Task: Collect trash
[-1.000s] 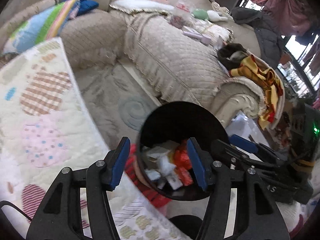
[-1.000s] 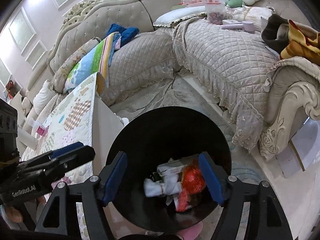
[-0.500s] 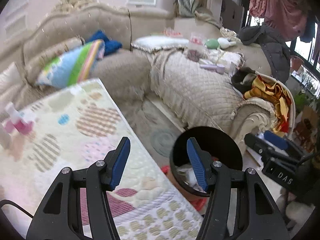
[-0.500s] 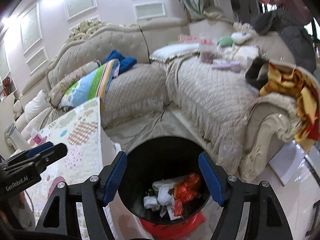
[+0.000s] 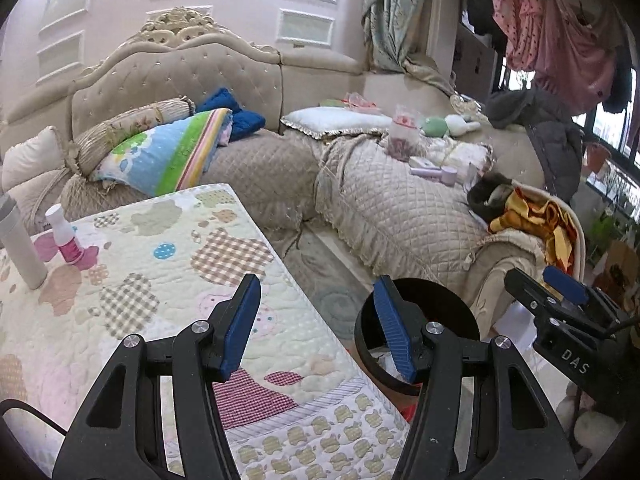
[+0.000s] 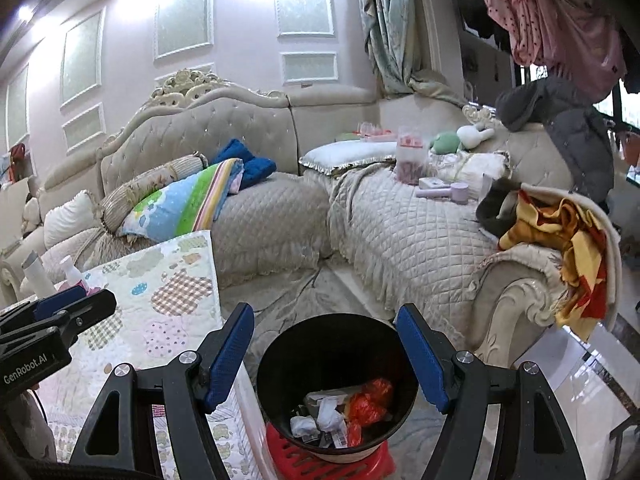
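In the left wrist view, the left gripper (image 5: 316, 324) is spread wide with nothing between its blue pads, held above the edge of a table covered by a patchwork quilt (image 5: 168, 280). The black bin (image 5: 452, 300) sits on the floor just beside the table's corner, partly hidden behind the right-hand finger, with a little trash showing inside. The right gripper (image 5: 560, 292) shows at the right edge; its spread cannot be told from here. A second ago this camera looked straight down into the bin; it has since lifted and swung toward the table, where a pink bottle (image 5: 66, 236) and a white bottle (image 5: 20, 244) stand at the far left. In the right wrist view, the right gripper (image 6: 324, 354) is also wide apart and empty, above the bin (image 6: 332, 344), which holds red and white trash (image 6: 344, 412) and rests on a red stool (image 6: 320, 460). It has risen since earlier, so the bin looks smaller and the sofa (image 6: 420, 240) fills more of the view.
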Available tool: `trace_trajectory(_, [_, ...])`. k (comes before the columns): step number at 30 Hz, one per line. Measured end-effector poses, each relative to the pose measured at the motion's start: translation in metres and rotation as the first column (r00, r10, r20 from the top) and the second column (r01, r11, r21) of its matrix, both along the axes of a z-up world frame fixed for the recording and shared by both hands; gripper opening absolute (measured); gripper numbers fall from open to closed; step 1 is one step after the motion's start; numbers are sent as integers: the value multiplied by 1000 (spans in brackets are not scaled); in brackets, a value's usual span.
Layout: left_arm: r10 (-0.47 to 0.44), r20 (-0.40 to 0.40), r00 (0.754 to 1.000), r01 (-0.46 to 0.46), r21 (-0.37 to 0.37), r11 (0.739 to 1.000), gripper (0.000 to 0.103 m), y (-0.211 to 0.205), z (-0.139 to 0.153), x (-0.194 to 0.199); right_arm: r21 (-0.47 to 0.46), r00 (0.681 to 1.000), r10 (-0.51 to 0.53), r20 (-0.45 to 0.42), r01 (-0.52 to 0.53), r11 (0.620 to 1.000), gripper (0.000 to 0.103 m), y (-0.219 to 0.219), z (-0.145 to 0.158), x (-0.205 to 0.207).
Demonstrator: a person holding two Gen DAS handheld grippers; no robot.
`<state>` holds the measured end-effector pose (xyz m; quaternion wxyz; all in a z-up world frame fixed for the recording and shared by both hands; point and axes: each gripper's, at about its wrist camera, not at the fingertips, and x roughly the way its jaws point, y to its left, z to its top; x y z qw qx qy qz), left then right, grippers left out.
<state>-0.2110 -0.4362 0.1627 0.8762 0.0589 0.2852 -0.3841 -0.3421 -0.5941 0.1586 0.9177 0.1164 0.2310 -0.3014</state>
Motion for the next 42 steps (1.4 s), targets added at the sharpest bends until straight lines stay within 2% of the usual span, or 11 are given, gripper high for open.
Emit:
trace_trajectory(9, [-1,51,999,2,-16,1000,58,12,6,-8,-12,1000,13,16,-12,1000,75,14,8,-1])
trace_trajectory(42, [-12,35,999,12,-13,1000,58,13,3,-4,-19,1000,11,-11,-11,1000,77,19,11,4])
